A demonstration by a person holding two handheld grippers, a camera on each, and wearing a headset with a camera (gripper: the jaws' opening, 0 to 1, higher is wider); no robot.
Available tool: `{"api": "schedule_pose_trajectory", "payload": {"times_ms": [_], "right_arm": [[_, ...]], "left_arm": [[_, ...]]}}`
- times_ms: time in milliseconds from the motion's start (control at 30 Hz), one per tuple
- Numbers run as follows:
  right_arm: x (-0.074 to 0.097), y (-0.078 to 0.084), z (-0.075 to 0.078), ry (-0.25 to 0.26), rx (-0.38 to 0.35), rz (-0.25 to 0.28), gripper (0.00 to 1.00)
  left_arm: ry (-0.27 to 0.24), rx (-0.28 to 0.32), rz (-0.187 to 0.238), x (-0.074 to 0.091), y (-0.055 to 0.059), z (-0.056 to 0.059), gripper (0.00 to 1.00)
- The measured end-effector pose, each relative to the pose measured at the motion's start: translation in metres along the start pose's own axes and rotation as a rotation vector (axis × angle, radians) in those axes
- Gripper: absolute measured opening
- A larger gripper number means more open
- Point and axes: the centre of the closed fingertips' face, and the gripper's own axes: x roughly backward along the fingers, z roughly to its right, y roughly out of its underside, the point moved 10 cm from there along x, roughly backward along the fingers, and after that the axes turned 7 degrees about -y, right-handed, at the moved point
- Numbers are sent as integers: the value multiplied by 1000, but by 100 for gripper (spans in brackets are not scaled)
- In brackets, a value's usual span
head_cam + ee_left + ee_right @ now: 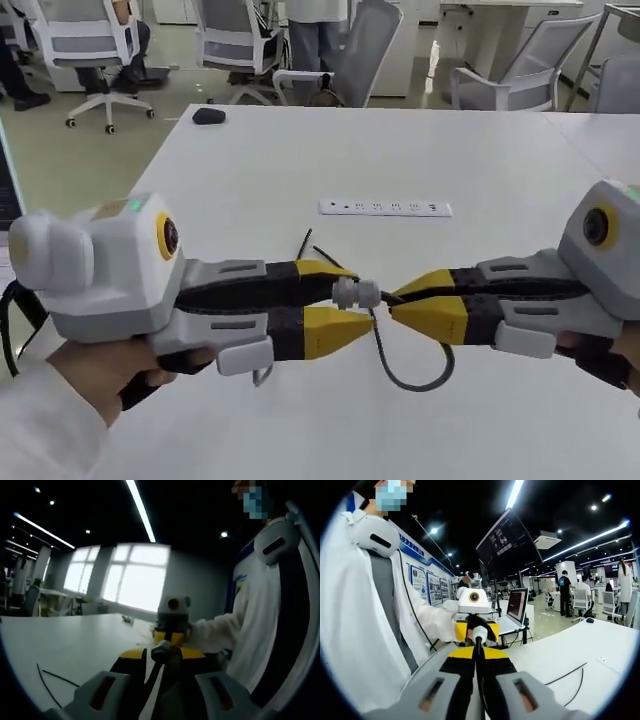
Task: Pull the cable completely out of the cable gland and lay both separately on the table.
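- Above a white bench (300, 160), a person brings two hand-held grippers nose to nose, with a pale cable gland (357, 293) held in the air between them.
- The left tongs (350, 297) are clamped on the gland's body. The right tongs (396, 300) are pinched narrow on the dark cable (420, 383) just beside the gland's mouth.
- The cable is not yet out. A slack loop hangs under the right tongs, clear of the bench, and thin black strands (306, 243) show behind the left tongs, apparently the cable's far end.
- The main risk, as judged from here, is slip: if the gland's seal grips hard, the smooth jacket may slide through the right tongs instead of moving through the gland.
- The round gland could also roll or twist out of the left tongs if the pull runs off its axis.
- Splayed strands may catch at the gland's opening as they are drawn through.
- A sudden release could fling either part toward the power strip (385, 208) or off the bench edge, so an even, straight pull looks wise.
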Motion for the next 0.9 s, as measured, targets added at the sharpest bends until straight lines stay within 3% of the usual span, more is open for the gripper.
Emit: {"api": "schedule_pose_trajectory", "payload": {"times_ms": [267,333,467,900], "right_arm": [[3,1,-2,1,-11,9,2],[3,2,-2,0,-18,7,2],[4,2,-2,3,-52,16,3],[-3,5,6,5,6,-82,3]], "left_arm": [[34,21,-5,-5,0,2,17],[45,52,-26,-6,0,3,17],[38,112,-28,-7,-1,2,16],[6,87,-61,-2,3,-2,15]]}}
